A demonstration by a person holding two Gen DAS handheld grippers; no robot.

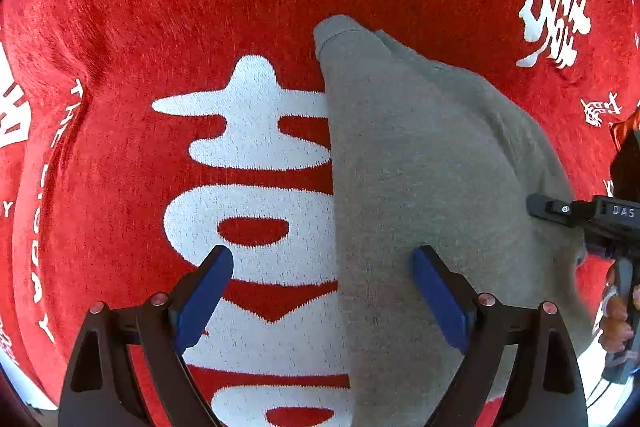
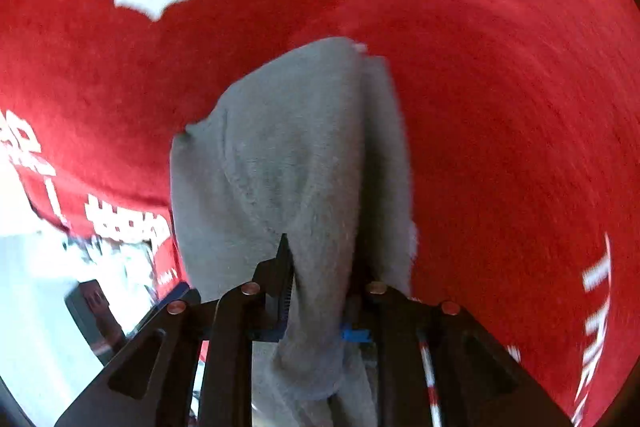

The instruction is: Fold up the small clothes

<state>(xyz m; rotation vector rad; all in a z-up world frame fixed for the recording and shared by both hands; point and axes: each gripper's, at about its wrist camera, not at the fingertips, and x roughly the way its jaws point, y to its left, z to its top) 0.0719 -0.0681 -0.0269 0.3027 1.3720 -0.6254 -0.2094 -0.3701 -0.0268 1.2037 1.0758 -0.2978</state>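
My left tongs (image 1: 323, 293) are spread wide, blue pads (image 1: 208, 293) apart with nothing between them, hovering over the left edge of the gray garment (image 1: 420, 163). One pad sits above the white character on the red cloth (image 1: 168, 7), the other above the gray fabric.

My right tongs (image 2: 320, 287) are clamped on the gray garment (image 2: 288, 155): fabric is bunched between the two black fingers at the lower centre of the right wrist view and runs up toward the middle of the frame, partly lifted and draped. That view is motion-blurred, so the fold lines are hard to read.

In the left wrist view the garment fills the centre and right of the frame, narrowing to a hemmed tip at upper centre, lying on the red cloth. The right tongs (image 1: 560, 209) show at the right edge, at the garment's border, with a hand (image 1: 616, 323) below them at the lower right.

The red cloth with white characters and lettering fills both views. A pale surface (image 2: 32, 307) shows at the lower left of the right wrist view; I cannot tell what it is.
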